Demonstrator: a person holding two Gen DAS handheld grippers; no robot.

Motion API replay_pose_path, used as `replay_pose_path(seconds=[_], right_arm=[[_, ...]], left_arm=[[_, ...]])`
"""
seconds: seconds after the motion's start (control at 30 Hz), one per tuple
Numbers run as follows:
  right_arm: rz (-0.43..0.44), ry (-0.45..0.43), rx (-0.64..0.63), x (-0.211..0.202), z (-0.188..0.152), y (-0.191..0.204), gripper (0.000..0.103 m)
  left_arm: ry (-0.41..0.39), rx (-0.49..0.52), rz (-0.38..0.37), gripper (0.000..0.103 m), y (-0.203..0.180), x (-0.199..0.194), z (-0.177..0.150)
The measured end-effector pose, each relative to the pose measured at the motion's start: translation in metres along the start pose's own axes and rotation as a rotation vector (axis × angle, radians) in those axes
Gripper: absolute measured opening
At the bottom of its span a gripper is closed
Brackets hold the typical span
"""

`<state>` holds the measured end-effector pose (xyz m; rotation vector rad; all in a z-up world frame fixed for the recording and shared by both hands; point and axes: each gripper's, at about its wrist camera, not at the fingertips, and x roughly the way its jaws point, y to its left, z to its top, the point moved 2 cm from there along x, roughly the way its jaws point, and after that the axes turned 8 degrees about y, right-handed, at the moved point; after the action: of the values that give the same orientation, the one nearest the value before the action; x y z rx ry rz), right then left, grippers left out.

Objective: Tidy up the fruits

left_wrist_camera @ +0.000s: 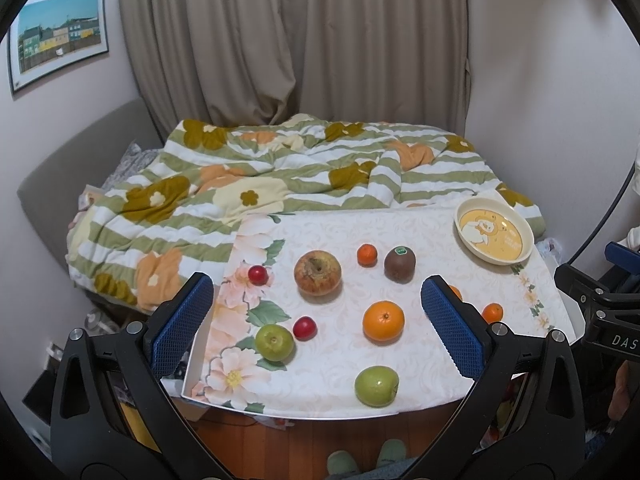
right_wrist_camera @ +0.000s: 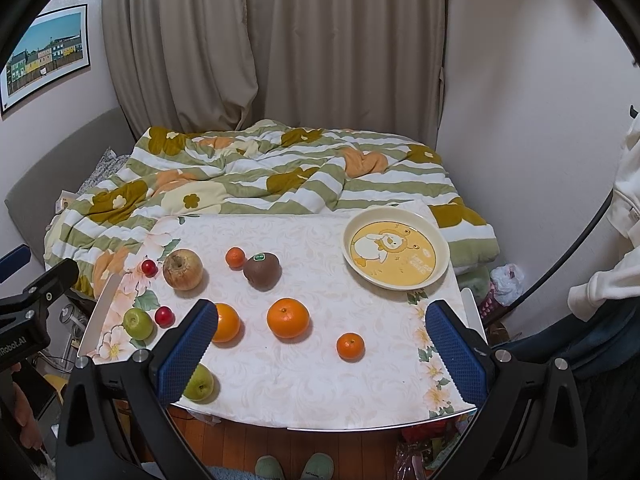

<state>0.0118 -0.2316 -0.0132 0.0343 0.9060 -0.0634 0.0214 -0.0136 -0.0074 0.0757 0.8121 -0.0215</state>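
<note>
Fruit lies scattered on a floral table [left_wrist_camera: 320,232] [right_wrist_camera: 304,392]: a russet apple [left_wrist_camera: 317,272] [right_wrist_camera: 183,269], a kiwi [left_wrist_camera: 399,264] [right_wrist_camera: 262,271], oranges [left_wrist_camera: 383,320] [right_wrist_camera: 288,317], small mandarins [left_wrist_camera: 367,255] [right_wrist_camera: 350,346], two green apples [left_wrist_camera: 376,385] [left_wrist_camera: 274,342] and two red cherries [left_wrist_camera: 258,275] [left_wrist_camera: 305,328]. An empty cream plate with a cartoon print [left_wrist_camera: 494,235] [right_wrist_camera: 396,253] sits at the far right corner. My left gripper [left_wrist_camera: 316,320] and right gripper [right_wrist_camera: 320,344] hover above the near edge, both open and holding nothing.
Behind the table a bed carries a rumpled green-striped flowered quilt [left_wrist_camera: 280,176] [right_wrist_camera: 256,168]. Curtains and a wall poster [left_wrist_camera: 56,36] lie beyond. Slippered feet [right_wrist_camera: 296,468] stand on the wooden floor below the table's near edge. A white sleeve [right_wrist_camera: 616,264] shows at the right.
</note>
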Motion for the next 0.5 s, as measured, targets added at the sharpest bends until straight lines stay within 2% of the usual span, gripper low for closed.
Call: replay_pose_path(seconds=[0.5], right_arm=[[-0.001, -0.003, 0.002, -0.0021, 0.0005, 0.0019, 0.103]], left_arm=[[0.000, 0.000, -0.003, 0.103, -0.0030, 0.0009, 0.0017]])
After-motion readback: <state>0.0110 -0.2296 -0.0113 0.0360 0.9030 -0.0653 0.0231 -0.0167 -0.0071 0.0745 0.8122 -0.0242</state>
